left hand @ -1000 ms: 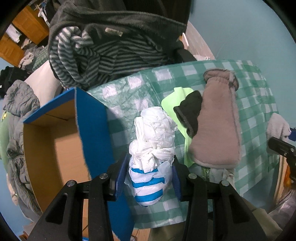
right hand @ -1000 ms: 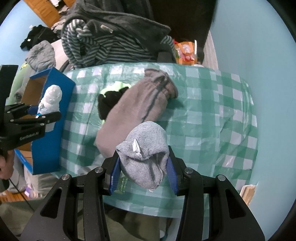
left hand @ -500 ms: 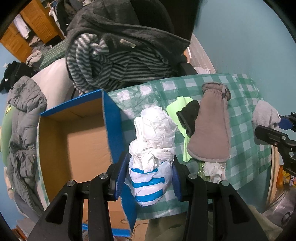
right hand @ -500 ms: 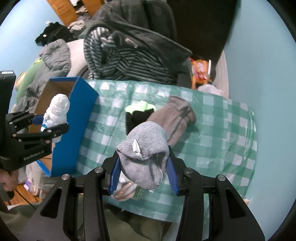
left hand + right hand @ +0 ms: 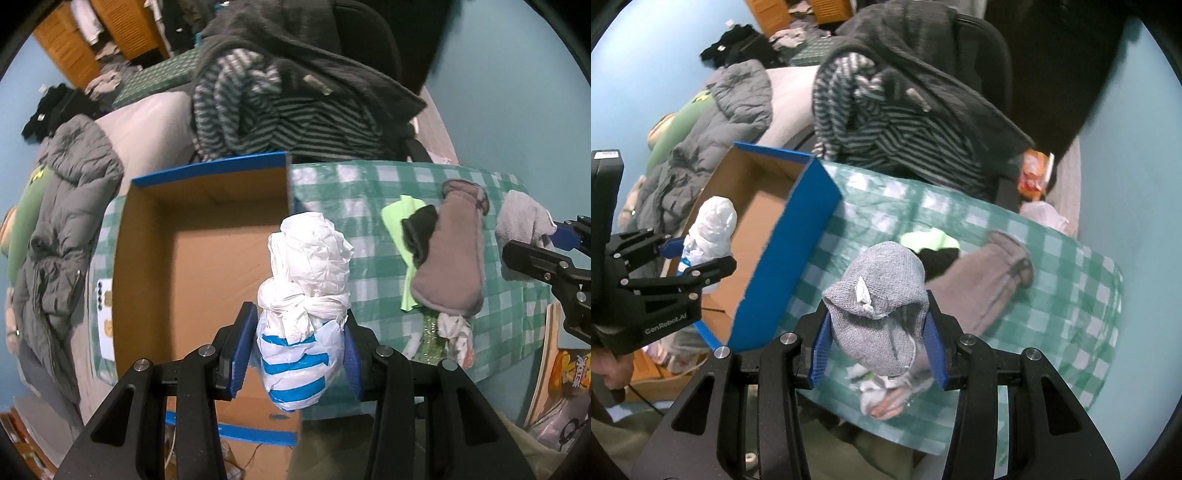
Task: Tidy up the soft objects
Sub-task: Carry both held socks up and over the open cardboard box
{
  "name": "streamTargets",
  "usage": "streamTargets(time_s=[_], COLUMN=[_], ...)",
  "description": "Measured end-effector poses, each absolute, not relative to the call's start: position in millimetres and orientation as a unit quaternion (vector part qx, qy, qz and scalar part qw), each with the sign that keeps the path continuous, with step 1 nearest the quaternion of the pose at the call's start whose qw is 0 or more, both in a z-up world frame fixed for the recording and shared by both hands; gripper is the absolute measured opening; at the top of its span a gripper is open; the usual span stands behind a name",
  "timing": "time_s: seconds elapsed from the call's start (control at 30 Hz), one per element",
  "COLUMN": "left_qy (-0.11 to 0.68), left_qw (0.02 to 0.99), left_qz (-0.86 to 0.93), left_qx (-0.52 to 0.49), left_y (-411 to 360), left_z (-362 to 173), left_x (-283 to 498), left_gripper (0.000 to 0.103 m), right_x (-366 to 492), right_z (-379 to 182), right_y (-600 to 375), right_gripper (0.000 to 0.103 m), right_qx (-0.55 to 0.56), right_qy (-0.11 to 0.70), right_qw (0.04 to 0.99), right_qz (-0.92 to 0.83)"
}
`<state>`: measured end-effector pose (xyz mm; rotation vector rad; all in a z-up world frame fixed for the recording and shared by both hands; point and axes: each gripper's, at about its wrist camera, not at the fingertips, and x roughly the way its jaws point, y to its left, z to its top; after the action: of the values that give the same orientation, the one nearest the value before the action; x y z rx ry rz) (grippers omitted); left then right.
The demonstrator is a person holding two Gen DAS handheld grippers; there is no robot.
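Closest in the left wrist view, the left gripper [image 5: 300, 360] is clamped on a knotted plastic bag [image 5: 303, 306], white above with blue stripes below, both blue pads pressing its lower half. The bag hangs over the near right corner of the open cardboard box [image 5: 207, 266], whose blue-edged wall stands just behind it. In its own view the right gripper [image 5: 877, 334] is clamped on a rolled grey sock [image 5: 877, 295], with a small white tag poking from the fold; it hangs above the checked tablecloth [image 5: 1071, 295], to the right of the box and well apart from it.

Farther from the box, on the cloth, lie a taupe fleece mitten [image 5: 452, 258], a black piece [image 5: 419, 230] and a lime-green cloth [image 5: 400, 212] overlapped together; some crumpled scraps near the table's front edge are too blurred to name. Beyond the box a striped garment [image 5: 258, 114] is heaped on a chair.

The step in hand looks like dropping both bundles into the box. To do it well, carry the bag further left until it is fully inside the walls before parting the jaws, since at the corner it could catch the rim and tip out. The sock must clear the box's tall blue wall, so bring it over high, then lower and release beside the bag, not on the rim.
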<state>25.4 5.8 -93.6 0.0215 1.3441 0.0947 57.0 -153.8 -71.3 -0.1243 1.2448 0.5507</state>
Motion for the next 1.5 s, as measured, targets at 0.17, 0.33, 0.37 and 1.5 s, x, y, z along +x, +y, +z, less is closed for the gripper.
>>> streamTargets(time_s=[0.17,0.33,0.37,1.5], left_qy=[0.624,0.625,0.626,0.655], left_qw=[0.778,0.775,0.774,0.738], left_qz=[0.068,0.090,0.093,0.143], left_qx=[-0.008,-0.024,-0.027,-0.073], left_y=[30.0,53.9,58.5,146.9], left_z=[-95.9,-99.3,-100.1,-148.3], left_x=[15.4,6.6,5.3,-3.6], left_gripper=[0.044,0.044,0.044,0.044], right_x=[59.1,60.0,60.1,70.6], right_z=[-71.3,-74.5,-75.5,-129.0], right_y=[-125.3,-94.8,-87.8,72.5], right_gripper=[0.044,0.044,0.044,0.044], right_qx=[-0.072,-0.084,-0.087,-0.172], right_qy=[0.573,0.573,0.573,0.596], right_qw=[0.767,0.758,0.755,0.680], right_qz=[0.278,0.301,0.307,0.390])
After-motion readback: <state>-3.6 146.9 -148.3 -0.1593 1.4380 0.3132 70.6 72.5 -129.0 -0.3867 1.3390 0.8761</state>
